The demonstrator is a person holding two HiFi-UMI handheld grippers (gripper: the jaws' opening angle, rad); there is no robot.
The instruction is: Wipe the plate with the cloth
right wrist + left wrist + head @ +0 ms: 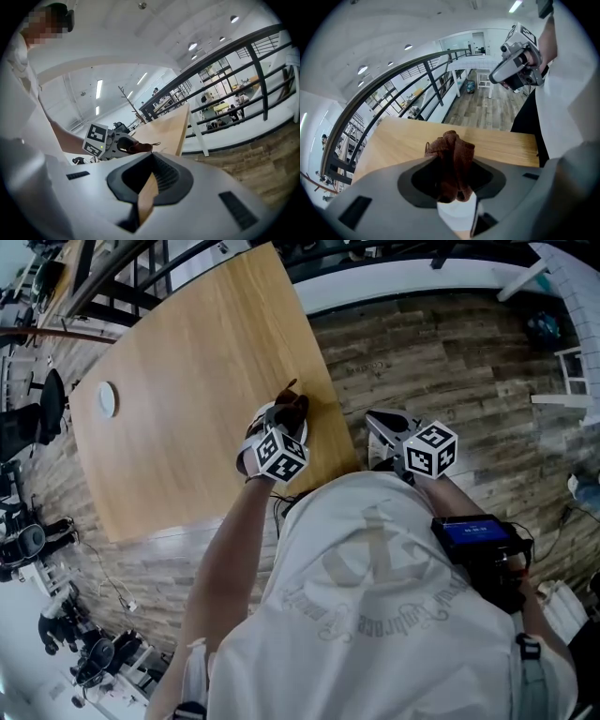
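Cloth (452, 164): rust-brown, bunched into upright folds, with a loose loop of thread at its 10 o'clock in the left gripper view.
Cloth place: in the head view it sits at 12 o'clock of the left gripper's marker cube, over the table's (187, 362) right edge; whether it touches the wood cannot be told.
Plate (108, 399): small, white and round, on the table's left part, at 9 o'clock from the cloth and well apart from it.
Left gripper (281, 423): jaws clamped on the cloth, which fills the gap between the dark pads and stands up past the tips.
Right gripper (150, 161): jaws together at the tips, with only a thin sliver of table showing between them lower down; nothing is held.
Right gripper place: at 3 o'clock of the left gripper in the head view, just off the table edge, over the plank floor (441, 352).
Table: pale wood.
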